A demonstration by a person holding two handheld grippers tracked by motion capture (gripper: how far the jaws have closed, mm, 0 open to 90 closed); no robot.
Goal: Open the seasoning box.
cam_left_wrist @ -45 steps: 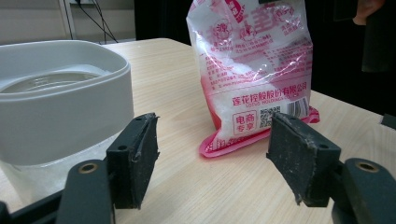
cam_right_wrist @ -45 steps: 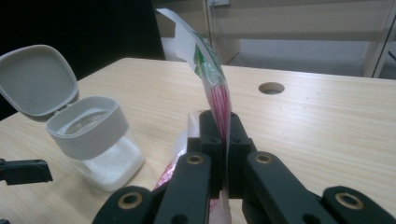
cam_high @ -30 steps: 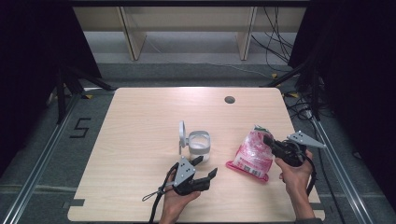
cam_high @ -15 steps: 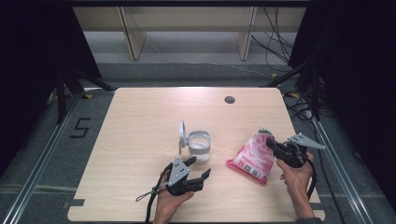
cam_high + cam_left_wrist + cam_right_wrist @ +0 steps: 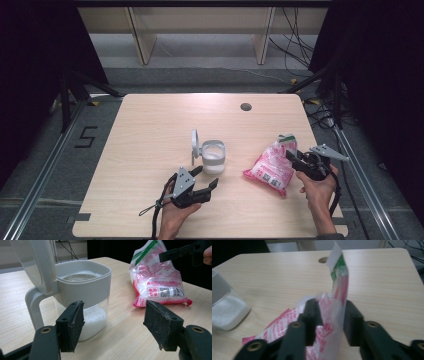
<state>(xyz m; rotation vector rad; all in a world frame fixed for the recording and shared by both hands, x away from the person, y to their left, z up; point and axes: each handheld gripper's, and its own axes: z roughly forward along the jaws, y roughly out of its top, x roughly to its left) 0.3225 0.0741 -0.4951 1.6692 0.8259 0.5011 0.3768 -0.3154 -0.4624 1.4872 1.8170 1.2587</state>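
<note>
The step in hand is judged to be the handling of the bag (image 5: 274, 165) beside the open jar (image 5: 213, 156), likely ahead of a refill.

The right gripper (image 5: 296, 160) is seen at the bag's upper corner on the table's right side. Its jaws have just been opening; in the right gripper view the bag's film (image 5: 337, 307) stands between them, a gap is visible on the left side, and the pads are not seen pressing. The grip is therefore read as let go, or being reset.

The left gripper (image 5: 206, 177) is held low, just in front of the jar, jaws wide, nothing between them. In the left gripper view the jar (image 5: 82, 290) is seen straight ahead.

Contents: the jar, clear below a grey collar, is filled low down with white granules (image 5: 93, 320); its lid (image 5: 194, 147) is hinged up. The bag, pink and white with a green strip, is seen bulging; its contents cannot be told.

Next move, as judged: a firm regrip on the bag, and the jar steadied by the left gripper. Risk: the thin film slipping out.
</note>
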